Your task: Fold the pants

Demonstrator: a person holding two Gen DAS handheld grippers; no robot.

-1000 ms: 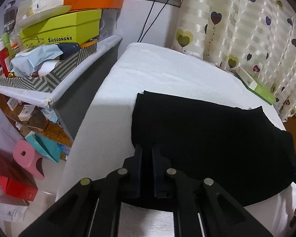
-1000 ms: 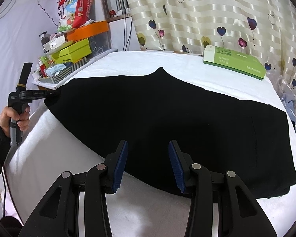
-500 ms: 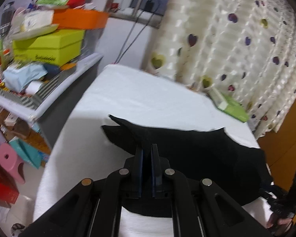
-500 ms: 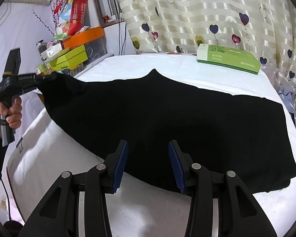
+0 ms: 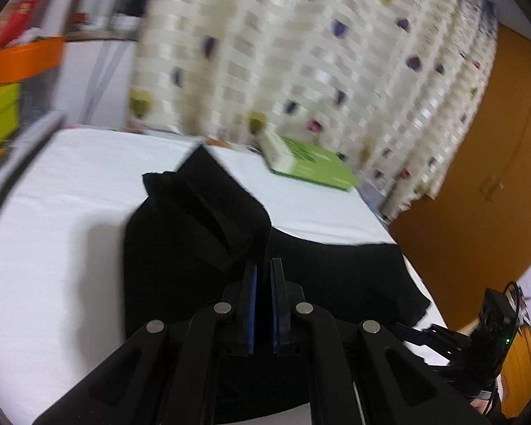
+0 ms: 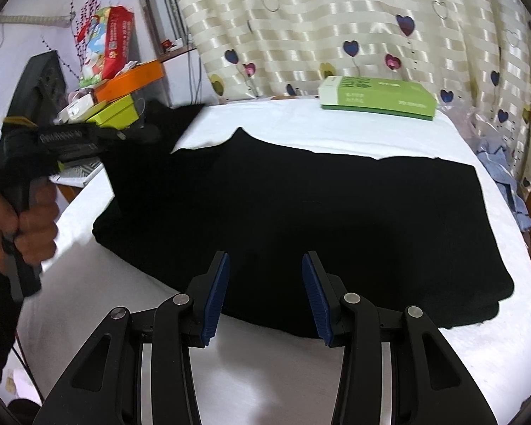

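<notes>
Fingers of the left gripper [image 5: 263, 276] pinch the left end of the black pants [image 6: 336, 219], lifting it off the white surface [image 6: 318, 120]. Right gripper [image 6: 265, 294] fingers stand open, empty, over the near edge. Plain, matte, the pants lie flat, long axis left to right.

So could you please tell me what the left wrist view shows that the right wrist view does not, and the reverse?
Only the left wrist view shows the brown wooden door and the left tool from behind, shut on a raised fold of the black pants. Only the right wrist view shows the hand holding that tool, the red snack bag, and the right tool open above the pants' near edge. Both show the white bed, green box and heart curtain.
</notes>
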